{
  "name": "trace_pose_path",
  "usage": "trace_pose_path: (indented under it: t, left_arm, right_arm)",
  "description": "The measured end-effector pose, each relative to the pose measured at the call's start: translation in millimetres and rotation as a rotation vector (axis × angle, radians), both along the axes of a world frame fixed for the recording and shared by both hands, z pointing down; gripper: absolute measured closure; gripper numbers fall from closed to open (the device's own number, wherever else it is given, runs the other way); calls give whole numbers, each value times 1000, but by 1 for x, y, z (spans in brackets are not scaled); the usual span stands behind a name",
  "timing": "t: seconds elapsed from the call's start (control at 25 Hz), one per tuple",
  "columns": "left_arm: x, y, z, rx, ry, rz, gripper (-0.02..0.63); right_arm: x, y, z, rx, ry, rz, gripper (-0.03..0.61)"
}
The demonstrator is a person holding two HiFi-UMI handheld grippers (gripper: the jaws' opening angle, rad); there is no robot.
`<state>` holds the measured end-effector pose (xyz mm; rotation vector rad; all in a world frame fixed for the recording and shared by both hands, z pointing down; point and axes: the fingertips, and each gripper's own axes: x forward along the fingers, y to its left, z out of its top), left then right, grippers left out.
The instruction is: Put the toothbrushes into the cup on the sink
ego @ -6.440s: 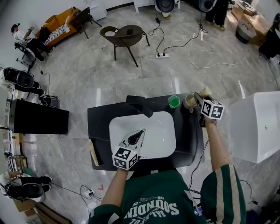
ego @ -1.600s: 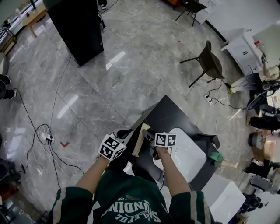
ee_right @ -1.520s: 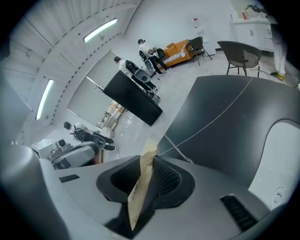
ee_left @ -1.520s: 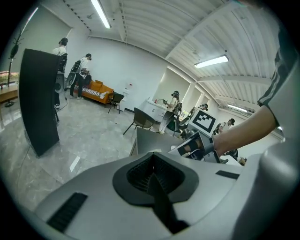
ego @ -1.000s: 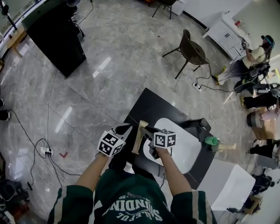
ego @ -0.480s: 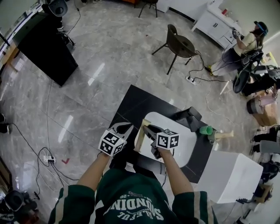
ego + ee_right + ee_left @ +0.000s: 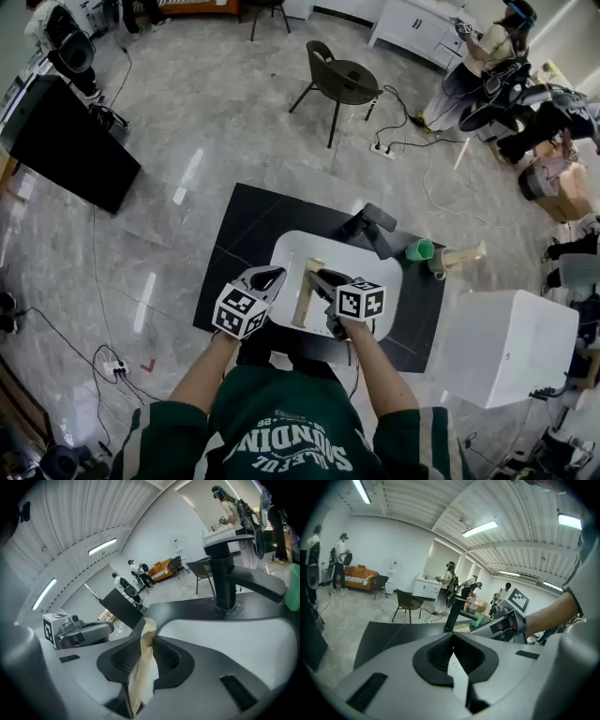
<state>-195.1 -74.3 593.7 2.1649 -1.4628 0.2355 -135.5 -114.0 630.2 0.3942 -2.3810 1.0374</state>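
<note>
Two grippers over the sink, pickup done and carry under way. The right gripper (image 7: 320, 278) is clamped on a toothbrush (image 7: 303, 298) in a tan paper sleeve, which lies crosswise to the jaws with both ends free. The left gripper (image 7: 267, 277) rides beside it with its jaws pressed together on nothing. A second ago the sleeve hung at the basin's left rim. It now hangs over the left part of the basin (image 7: 375, 270), and both hands have travelled together toward the cup side. The lift is therefore finished, and what probably remains is the crossing and the drop into the cup (image 7: 437, 267). That cup stands on the far right corner of the black counter (image 7: 248, 225), well apart from the held sleeve. A second toothbrush (image 7: 466, 254) already leans out of it to the right, so part of its mouth is taken. A green cup (image 7: 419, 249) stands just beside it on the basin side, and the black faucet (image 7: 370, 228) rises between the basin and both cups. Open room lies across the basin in front of the faucet. Near the cup the margin narrows, since the counter edge is close behind it and a white cabinet (image 7: 511, 347) stands near on the right. The long sleeve looks likely to need tipping end-down to enter.
</note>
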Motion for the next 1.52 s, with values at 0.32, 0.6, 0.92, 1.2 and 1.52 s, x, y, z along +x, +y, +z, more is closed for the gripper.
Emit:
trace_pose_path:
  t: [0.32, 0.6, 0.92, 1.2, 1.52]
  left_arm:
    - [65, -23, 1, -6, -2, 88, 603]
    - [119, -45, -5, -2, -5, 153, 603]
    - [171, -75, -19, 12, 4, 197, 603]
    - [202, -93, -21, 10, 2, 208, 603]
    - [222, -118, -33, 38, -2, 178, 603]
  right_arm:
    - [71, -23, -11, 52, -33, 107, 474]
    - [139, -51, -27, 138, -49, 194, 474]
    - [216, -82, -40, 210, -62, 298, 474]
    - [253, -118, -51, 282, -57, 316, 474]
    - [273, -185, -96, 429, -139, 342, 474]
